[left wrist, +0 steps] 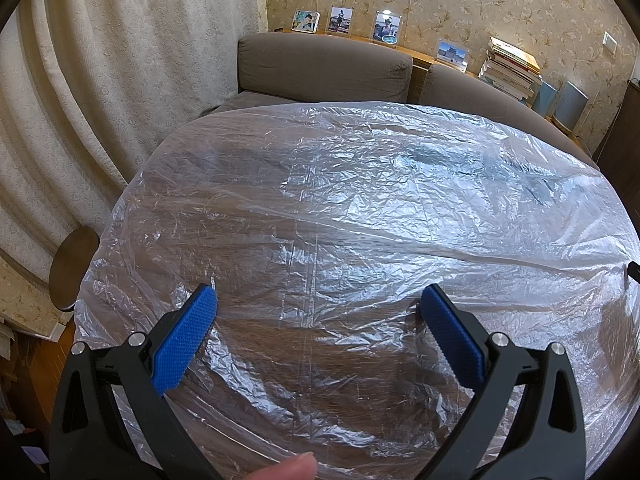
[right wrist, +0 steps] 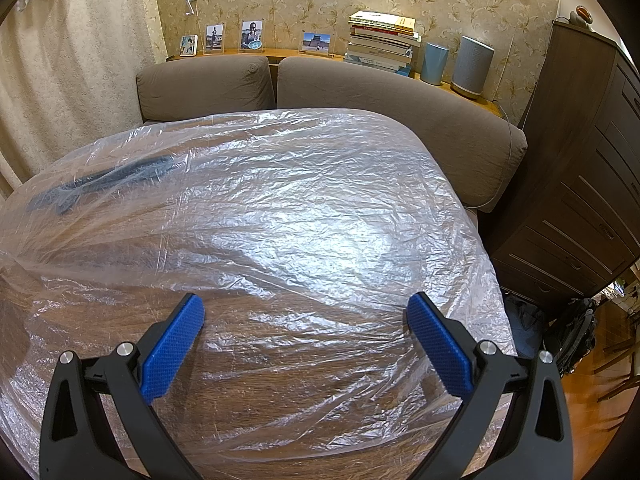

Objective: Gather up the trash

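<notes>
A large clear crinkled plastic sheet [left wrist: 360, 220] lies spread over a wooden table and covers nearly all of its top; it also shows in the right wrist view [right wrist: 260, 220]. A dark object [right wrist: 108, 182] lies under the sheet at the far left of that view and shows faintly at the far right in the left wrist view [left wrist: 516, 172]. My left gripper [left wrist: 318, 308] is open and empty, hovering over the sheet near the table's near edge. My right gripper [right wrist: 306, 316] is open and empty, also over the sheet's near part.
A brown sofa [right wrist: 360, 92] stands behind the table. A shelf behind it holds photo frames [right wrist: 252, 36], a book stack [right wrist: 380, 40] and two cylinders [right wrist: 472, 64]. A dark cabinet [right wrist: 580, 160] stands right, a curtain [left wrist: 100, 80] and a round stool [left wrist: 74, 268] left.
</notes>
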